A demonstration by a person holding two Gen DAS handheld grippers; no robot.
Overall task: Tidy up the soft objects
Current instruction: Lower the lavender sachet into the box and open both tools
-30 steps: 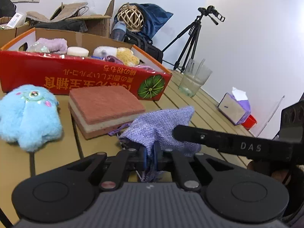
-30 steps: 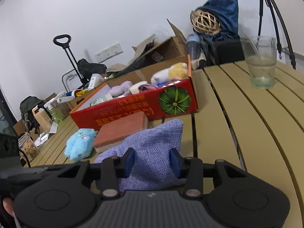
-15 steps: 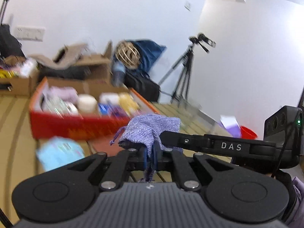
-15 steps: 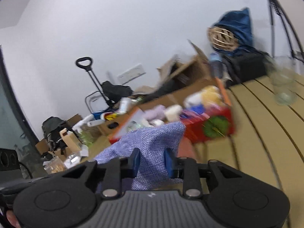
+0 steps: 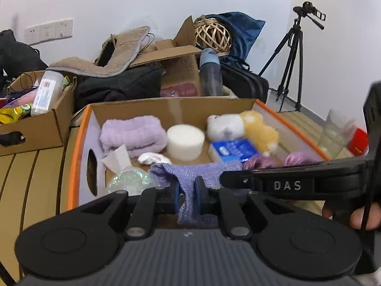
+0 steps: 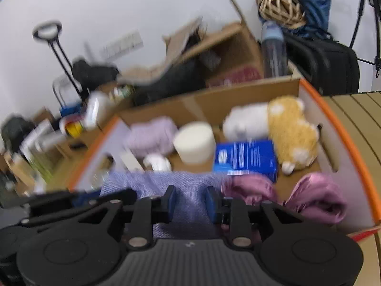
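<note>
Left wrist view shows the box [image 5: 78,143] under a purple cloth bag [image 5: 190,174], pinched by the left gripper [image 5: 187,194] and the right gripper [image 6: 189,201]. To place it well, I would lower both together into the free front space, then let go.

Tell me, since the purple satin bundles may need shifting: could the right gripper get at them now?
Probably not yet: the right gripper is shut on the lilac woven pouch, though the purple satin bundles lie uncovered beside it.

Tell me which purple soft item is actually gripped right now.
The woven lavender pouch, pinched by both the left gripper and right gripper. The fluffy lilac towel and satin mauve bundles lie untouched in the box.
</note>
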